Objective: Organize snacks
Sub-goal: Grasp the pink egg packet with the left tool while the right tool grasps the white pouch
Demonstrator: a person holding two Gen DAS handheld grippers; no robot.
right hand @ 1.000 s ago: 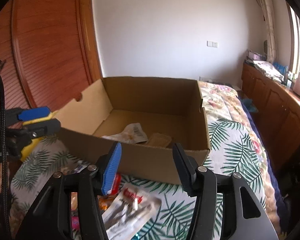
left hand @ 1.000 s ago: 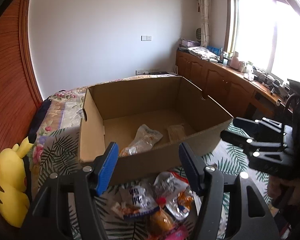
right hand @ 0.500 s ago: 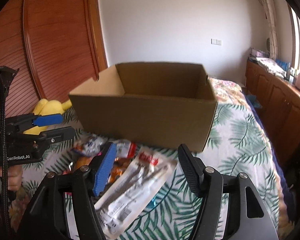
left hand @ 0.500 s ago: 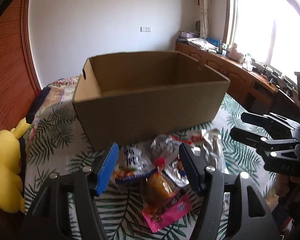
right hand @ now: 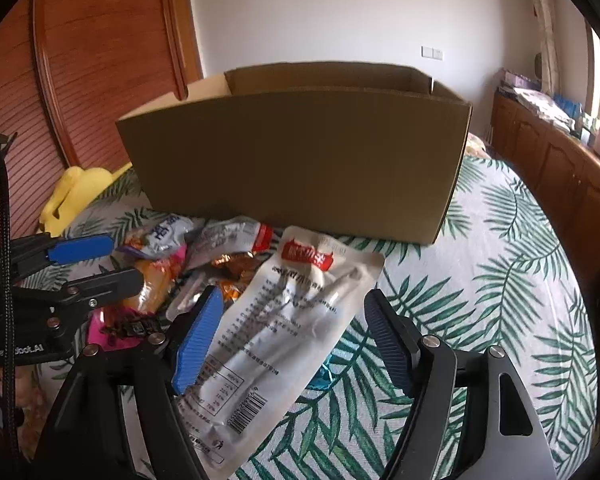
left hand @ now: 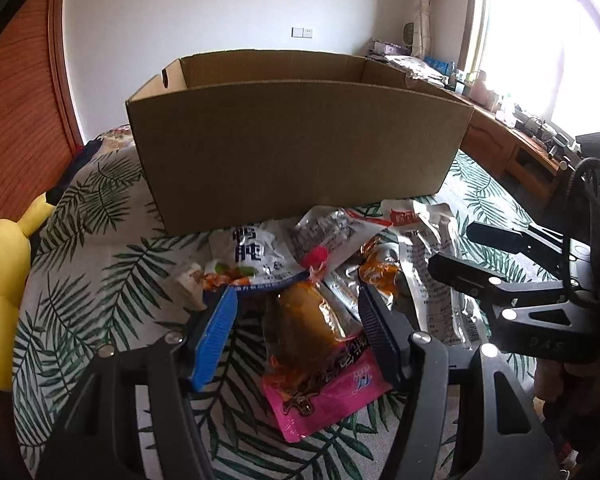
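Observation:
A brown cardboard box point(left hand: 300, 144) point(right hand: 300, 168) stands on the leaf-print bedspread; its inside is hidden from both views. A pile of snack packets lies in front of it. My left gripper point(left hand: 296, 320) is open and low, straddling an orange snack in a clear-and-pink packet point(left hand: 312, 344). My right gripper point(right hand: 292, 328) is open and low over a long white packet with a red label point(right hand: 284, 320). Behind lie a white-and-blue packet point(left hand: 252, 256) and a silver packet point(left hand: 328, 232).
A yellow plush toy point(left hand: 0, 292) point(right hand: 76, 188) lies at the bed's left edge. A red wooden wardrobe point(right hand: 80, 60) stands on the left, and a wooden cabinet point(right hand: 560, 168) runs under the window on the right. The right gripper also shows in the left wrist view point(left hand: 496, 264).
Both grippers came down from above the box to the packets in front of it. The box's inside has dropped out of sight. Both stayed open.

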